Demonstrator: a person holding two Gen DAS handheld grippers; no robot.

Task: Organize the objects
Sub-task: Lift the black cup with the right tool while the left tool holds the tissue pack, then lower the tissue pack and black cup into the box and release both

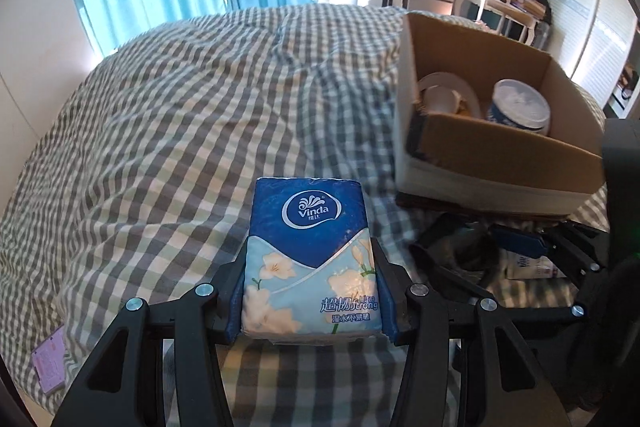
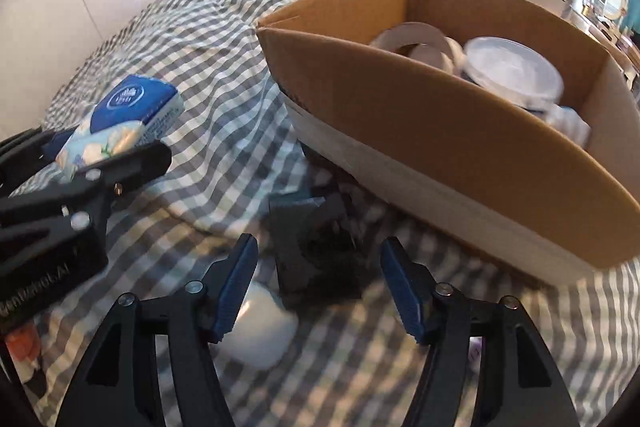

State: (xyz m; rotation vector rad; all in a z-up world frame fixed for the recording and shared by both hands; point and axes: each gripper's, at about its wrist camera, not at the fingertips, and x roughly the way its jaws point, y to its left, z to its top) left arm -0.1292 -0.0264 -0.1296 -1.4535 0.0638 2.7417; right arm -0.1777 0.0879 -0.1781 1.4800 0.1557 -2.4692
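Glossy plastic wraps the tissue pack (image 1: 310,259); matt brown cardboard box (image 2: 420,131); soft checked cloth bedcover (image 1: 200,115).

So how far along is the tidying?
Partly done: the box already holds a blue-and-white tub and some white items. In hand: the left gripper is shut on a tissue pack, not yet boxed. The right gripper is open above a dark object and a white item left on the bed.

left wrist: over bed (image 1: 200,99) | right wrist: near box (image 2: 400,115) | shared: box
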